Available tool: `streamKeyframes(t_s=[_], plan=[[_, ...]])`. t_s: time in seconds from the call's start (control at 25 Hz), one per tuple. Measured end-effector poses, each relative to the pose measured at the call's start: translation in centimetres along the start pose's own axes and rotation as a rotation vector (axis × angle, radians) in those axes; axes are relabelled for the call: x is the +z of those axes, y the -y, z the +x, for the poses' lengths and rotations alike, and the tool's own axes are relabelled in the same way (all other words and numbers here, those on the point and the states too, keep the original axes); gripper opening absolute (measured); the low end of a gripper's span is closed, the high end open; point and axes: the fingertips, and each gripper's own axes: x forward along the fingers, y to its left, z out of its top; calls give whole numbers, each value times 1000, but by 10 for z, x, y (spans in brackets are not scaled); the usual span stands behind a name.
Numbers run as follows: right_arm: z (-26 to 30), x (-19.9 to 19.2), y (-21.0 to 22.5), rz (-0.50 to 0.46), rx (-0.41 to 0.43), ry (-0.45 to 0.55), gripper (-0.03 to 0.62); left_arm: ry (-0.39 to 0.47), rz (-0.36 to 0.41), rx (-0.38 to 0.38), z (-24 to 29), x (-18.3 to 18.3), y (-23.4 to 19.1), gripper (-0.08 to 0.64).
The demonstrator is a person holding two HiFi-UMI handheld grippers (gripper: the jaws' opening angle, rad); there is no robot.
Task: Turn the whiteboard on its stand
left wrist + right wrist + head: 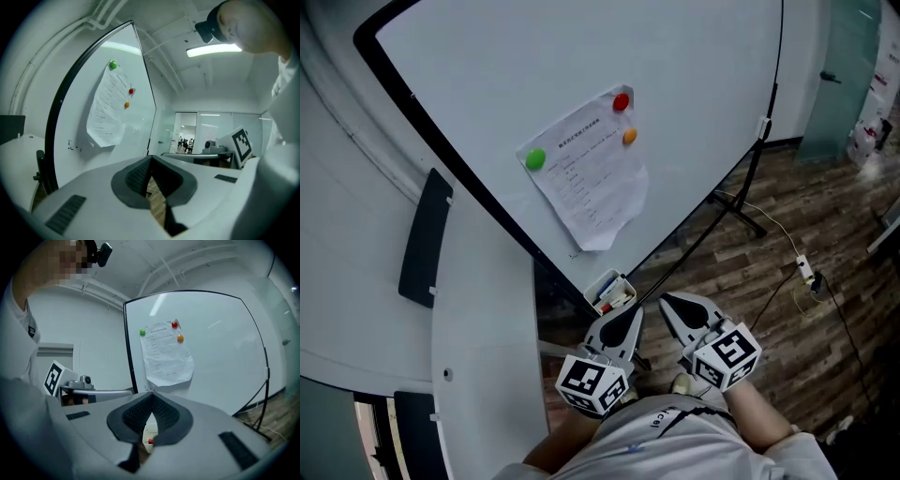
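The whiteboard [581, 66] has a black frame and stands tilted on a black stand [741, 208]. A sheet of paper [592, 178] is held on it by green [534, 159], red [622, 101] and orange [629, 137] magnets. A small white marker tray [612, 291] sits at its lower corner. My left gripper [634, 311] and right gripper [667, 303] are close to my body, just below that corner, touching nothing. Both are shut and empty: jaws meet at the tips in the left gripper view [151, 158] and the right gripper view [152, 394]. The board [220, 343] fills the right gripper view ahead.
A black panel [425, 239] hangs on the white surface at the left. A white curved surface [478, 356] lies beside my left side. On the wooden floor at the right runs a cable with a power strip [806, 270]. A glass door [848, 75] and boxes [872, 131] stand at the far right.
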Motion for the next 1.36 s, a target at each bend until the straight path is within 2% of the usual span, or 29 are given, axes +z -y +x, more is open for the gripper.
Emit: streamKeyframes(t_s=[0.4, 0.76, 1.36], plan=[[-33, 4, 19, -50, -56, 12, 11, 17, 5, -9, 28, -1, 32, 11], [-50, 8, 28, -58, -60, 19, 11, 5, 17, -26, 39, -8, 53, 11], [-51, 5, 29, -57, -53, 15, 11, -7, 20, -18, 41, -12, 52, 11]])
